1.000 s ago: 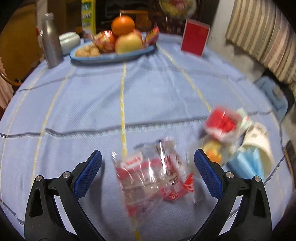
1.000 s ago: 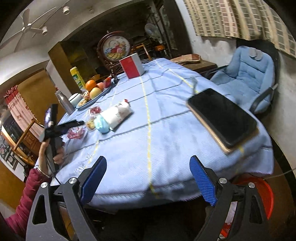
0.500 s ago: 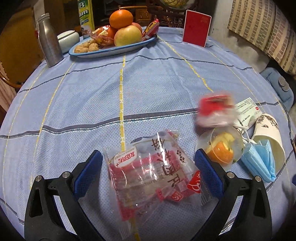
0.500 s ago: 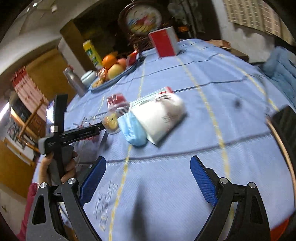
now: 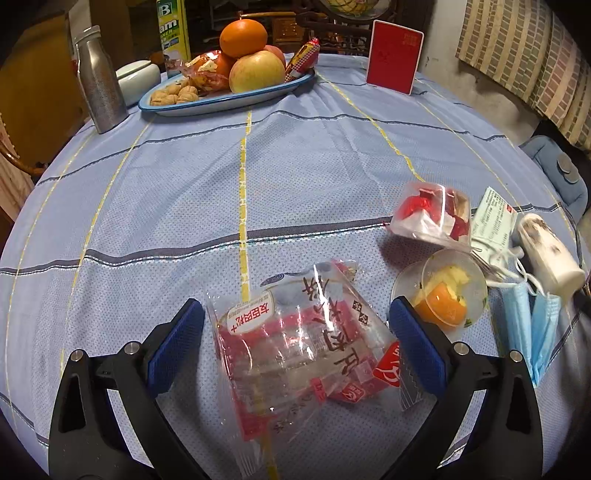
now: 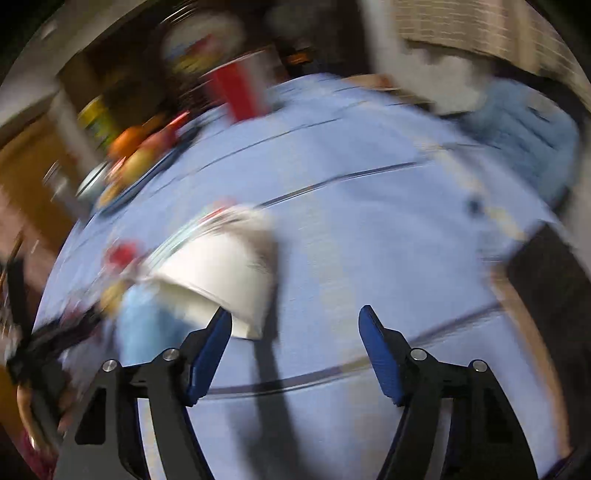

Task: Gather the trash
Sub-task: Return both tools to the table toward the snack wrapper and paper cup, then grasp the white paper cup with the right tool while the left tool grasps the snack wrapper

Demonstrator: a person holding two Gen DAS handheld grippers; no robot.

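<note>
In the left wrist view my left gripper (image 5: 295, 332) is open, with a clear and red plastic wrapper (image 5: 295, 347) lying on the blue tablecloth between its fingers. To the right lie a clear cup with orange peel (image 5: 443, 291), a clear bag of red scraps (image 5: 430, 216), a blue face mask (image 5: 532, 325), a paper slip (image 5: 493, 221) and a tipped white paper cup (image 5: 550, 254). The right wrist view is blurred. My right gripper (image 6: 295, 343) is open just right of the white cup (image 6: 218, 273) and the mask (image 6: 144, 325).
At the far side stand a fruit tray (image 5: 225, 99) with an orange and apples, a metal bottle (image 5: 99, 81), a white lidded bowl (image 5: 136, 77), a green carton (image 5: 173, 29) and a red card (image 5: 393, 57). A blue cushioned chair (image 6: 524, 129) is beyond the table's right edge.
My right gripper has swept in over the table towards the white cup and mask. My left gripper has settled over the wrapper and stays open.
</note>
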